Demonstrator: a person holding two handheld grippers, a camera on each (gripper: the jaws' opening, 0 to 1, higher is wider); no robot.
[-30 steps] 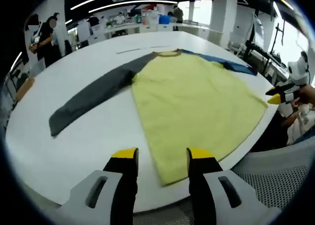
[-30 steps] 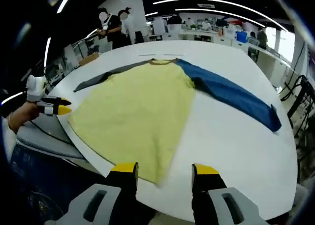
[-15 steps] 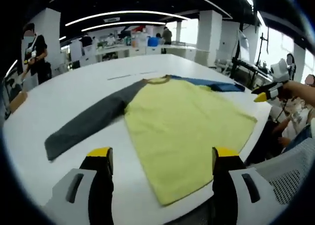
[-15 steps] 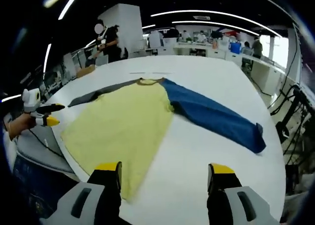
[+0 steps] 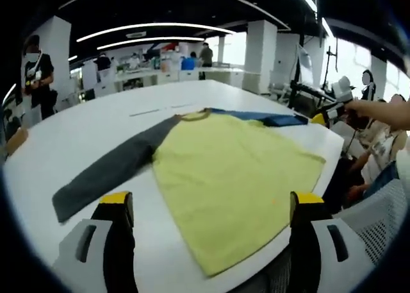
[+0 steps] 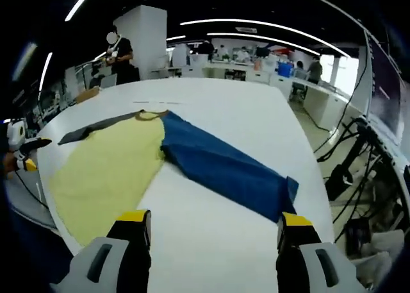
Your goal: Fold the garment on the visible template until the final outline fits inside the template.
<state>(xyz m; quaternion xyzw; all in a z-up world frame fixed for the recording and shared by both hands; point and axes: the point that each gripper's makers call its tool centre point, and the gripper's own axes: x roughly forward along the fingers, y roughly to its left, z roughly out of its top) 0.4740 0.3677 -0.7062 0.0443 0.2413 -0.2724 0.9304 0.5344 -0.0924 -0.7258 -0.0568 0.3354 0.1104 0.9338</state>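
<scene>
A long-sleeved shirt lies flat on the white table. Its yellow body reaches the table's near edge in the left gripper view, with the grey sleeve stretched out to the left and the blue sleeve behind it. In the right gripper view the blue sleeve runs toward my right gripper, and the yellow body lies to the left. My left gripper is open above the near hem. My right gripper is open over bare table, short of the blue cuff. No template outline is visible.
The right gripper shows at the right of the left gripper view, held by a hand. The left gripper shows at the left of the right gripper view. A thin strip lies on the table beyond the collar. People stand in the background; desks and cables surround the table.
Both grippers have opened wider over the last second. The right gripper's view has swung right, from the yellow hem toward the blue sleeve. The shirt has not moved.
</scene>
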